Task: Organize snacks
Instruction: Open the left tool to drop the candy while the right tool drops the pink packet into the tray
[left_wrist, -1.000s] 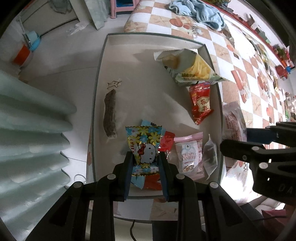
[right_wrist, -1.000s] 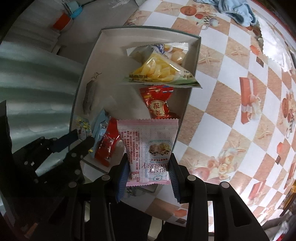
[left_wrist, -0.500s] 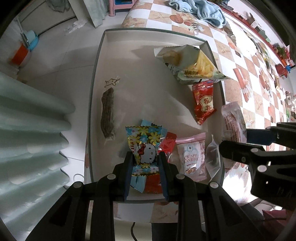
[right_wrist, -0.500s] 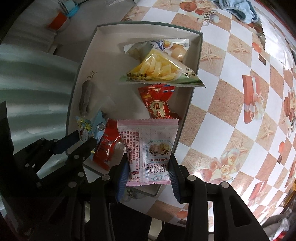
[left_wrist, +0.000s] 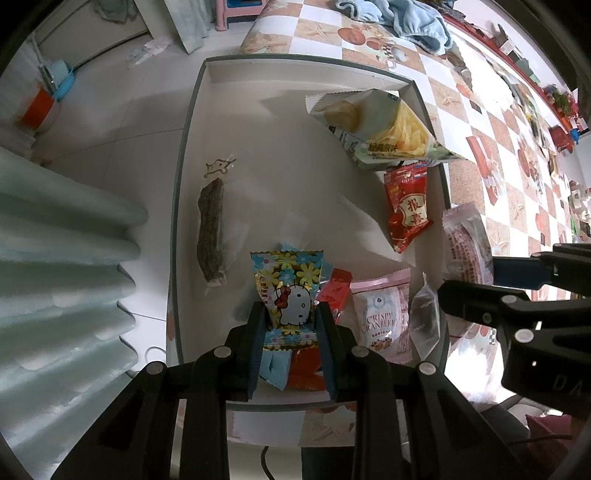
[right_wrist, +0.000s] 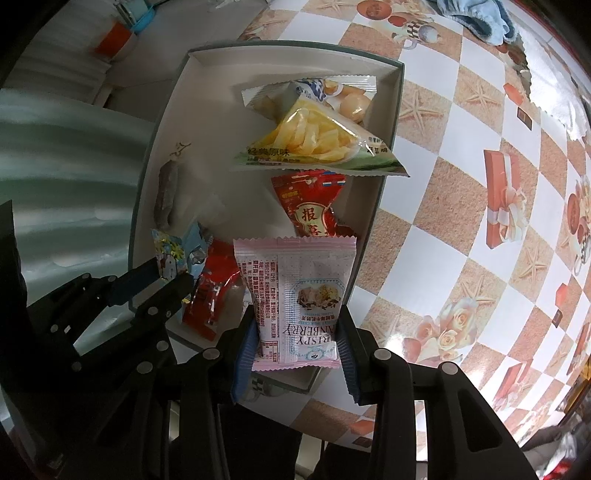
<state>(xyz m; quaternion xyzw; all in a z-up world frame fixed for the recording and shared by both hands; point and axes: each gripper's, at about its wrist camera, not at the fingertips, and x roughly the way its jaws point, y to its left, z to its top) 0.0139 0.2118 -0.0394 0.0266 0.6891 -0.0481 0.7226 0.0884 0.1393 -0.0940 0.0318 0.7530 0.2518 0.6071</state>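
A white box with a grey rim holds snacks: a chip bag, a red packet, a dark bar and a pink cranberry packet. My left gripper is shut on a Hello Kitty packet above the box's near end. In the right wrist view my right gripper is shut on a pink cranberry packet above the box's near right corner. The left gripper shows there too.
The box sits at the edge of a checkered tablecloth. A pink bag lies on the table right of the box. A blue towel lies at the far end. The floor and a pale curtain are left of the box.
Both grippers have drifted slightly toward the near end of the box, each still holding its packet. The snacks in the box have not moved.
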